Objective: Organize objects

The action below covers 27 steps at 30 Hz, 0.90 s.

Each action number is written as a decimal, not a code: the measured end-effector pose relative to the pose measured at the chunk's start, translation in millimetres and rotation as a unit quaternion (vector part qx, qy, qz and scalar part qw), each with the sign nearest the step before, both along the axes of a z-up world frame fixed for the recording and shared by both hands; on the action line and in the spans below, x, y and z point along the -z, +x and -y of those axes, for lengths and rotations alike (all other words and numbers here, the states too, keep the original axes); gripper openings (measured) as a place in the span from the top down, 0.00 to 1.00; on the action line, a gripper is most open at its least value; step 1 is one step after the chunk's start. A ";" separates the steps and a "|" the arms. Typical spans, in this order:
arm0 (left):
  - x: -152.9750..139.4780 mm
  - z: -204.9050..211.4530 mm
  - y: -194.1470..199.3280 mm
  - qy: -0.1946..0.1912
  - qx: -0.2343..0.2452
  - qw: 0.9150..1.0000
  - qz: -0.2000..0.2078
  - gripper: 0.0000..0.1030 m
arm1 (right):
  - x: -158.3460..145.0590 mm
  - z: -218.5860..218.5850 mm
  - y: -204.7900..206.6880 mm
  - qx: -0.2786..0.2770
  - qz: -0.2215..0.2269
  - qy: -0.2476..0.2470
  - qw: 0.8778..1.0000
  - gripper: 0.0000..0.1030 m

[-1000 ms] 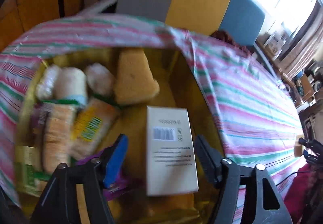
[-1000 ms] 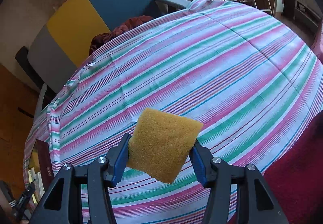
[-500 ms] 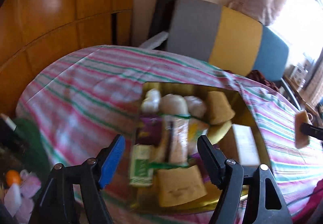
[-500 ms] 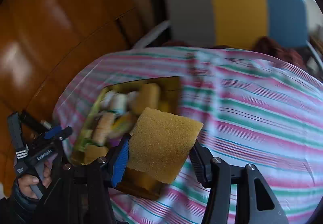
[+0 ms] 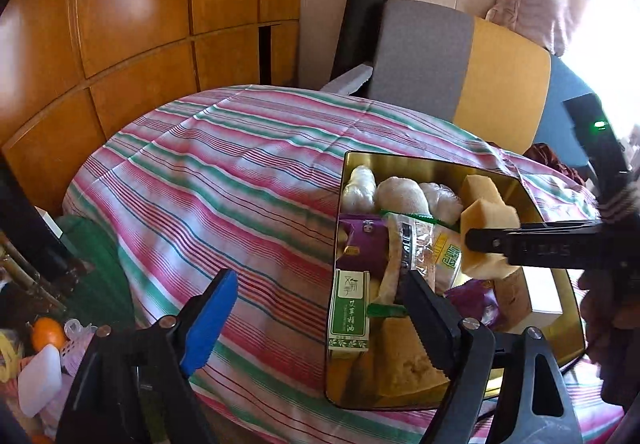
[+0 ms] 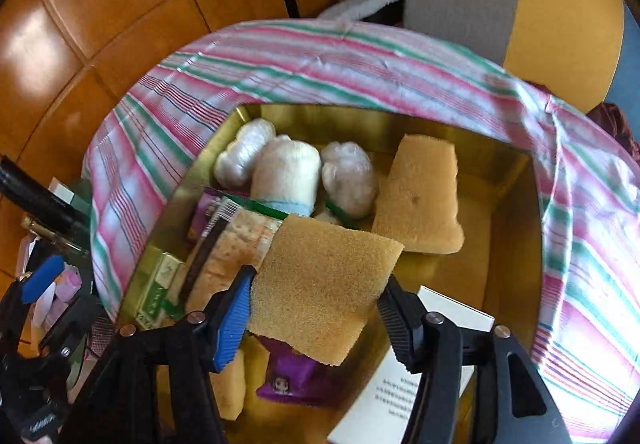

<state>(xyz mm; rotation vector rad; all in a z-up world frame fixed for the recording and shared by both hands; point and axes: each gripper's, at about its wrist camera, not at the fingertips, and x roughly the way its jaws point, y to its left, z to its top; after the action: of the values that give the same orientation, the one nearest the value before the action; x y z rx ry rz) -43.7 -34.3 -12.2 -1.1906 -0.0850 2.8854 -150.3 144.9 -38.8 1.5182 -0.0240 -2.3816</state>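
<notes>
right wrist view is showing the right gripper loosening its jaws around a light, squashy sponge by its side edges over the gold box, while the left gripper is opening wide on nothing.

One gold rectangular metal tin holds three white wrapped rolls, two purple snack packets, one green-and-white carton, one white cardboard box and several yellow foam sponges, their number uncertain.

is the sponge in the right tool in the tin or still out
Out: the sponge hangs above the gold tin between the opening right tool, over the packets.
</notes>
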 end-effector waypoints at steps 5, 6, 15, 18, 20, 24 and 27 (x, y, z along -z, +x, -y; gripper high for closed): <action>1.5 -6.2 1.6 -0.012 0.000 1.000 0.001 0.11 | 0.2 -9.4 3.3 0.011 -0.014 -0.011 1.000 0.30; 0.6 -8.0 2.9 -0.015 0.001 1.000 -0.001 0.10 | -3.6 -12.0 5.9 0.014 -0.020 -0.015 1.000 0.30; -11.7 -22.2 15.1 -0.022 -0.003 1.000 -0.021 0.00 | -43.0 -28.5 59.7 0.047 -0.116 -0.006 0.992 0.28; -14.3 -28.0 20.8 -0.023 0.001 0.999 -0.025 0.00 | -52.4 -36.7 83.0 0.071 -0.142 0.011 0.987 0.28; -16.2 -32.5 24.9 -0.024 0.003 0.999 -0.025 0.00 | -57.7 -42.8 97.7 0.085 -0.154 0.021 0.984 0.28; -20.4 -40.2 34.4 -0.023 0.008 0.999 -0.032 0.00 | -60.7 -55.5 126.3 0.123 -0.168 0.034 0.977 0.28; -23.0 -43.5 40.7 -0.021 0.008 0.999 -0.039 0.00 | -55.1 -62.5 139.3 0.146 -0.167 0.041 0.974 0.28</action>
<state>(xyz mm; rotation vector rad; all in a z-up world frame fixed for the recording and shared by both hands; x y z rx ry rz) -3.0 9.3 10.8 -1.0789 -0.0136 2.9295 -11.0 207.4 16.3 1.1950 -0.0772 -2.8783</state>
